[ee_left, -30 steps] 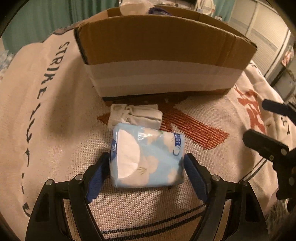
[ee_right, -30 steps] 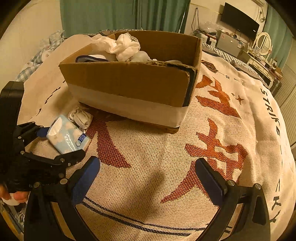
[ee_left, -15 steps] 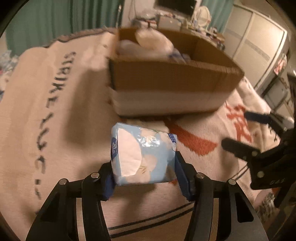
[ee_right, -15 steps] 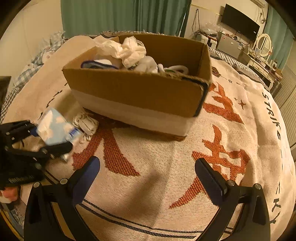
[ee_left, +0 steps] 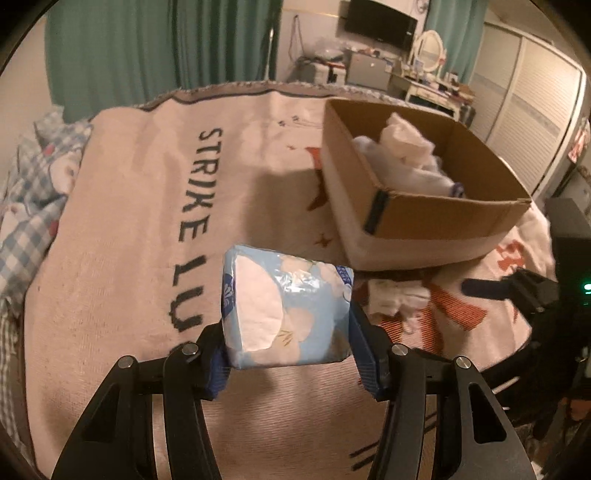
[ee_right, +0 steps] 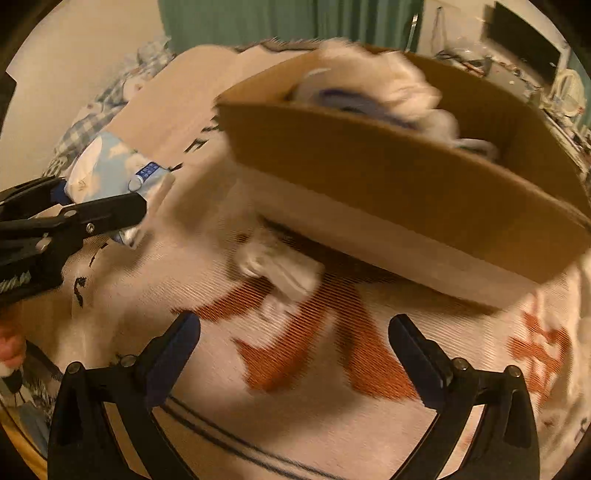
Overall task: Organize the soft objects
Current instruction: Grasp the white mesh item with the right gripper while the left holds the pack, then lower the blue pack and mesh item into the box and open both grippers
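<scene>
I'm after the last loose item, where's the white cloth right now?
The white cloth lies on the blanket beside the box, ahead of the open right gripper.

Green curtains, wall TV, white wardrobe, dim warm light.

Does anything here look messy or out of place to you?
One thing: a crumpled white cloth lies loose on the blanket, just in front of the cardboard box, while similar white cloths are already piled inside it. The tissue pack is simply held in the left tool.
</scene>
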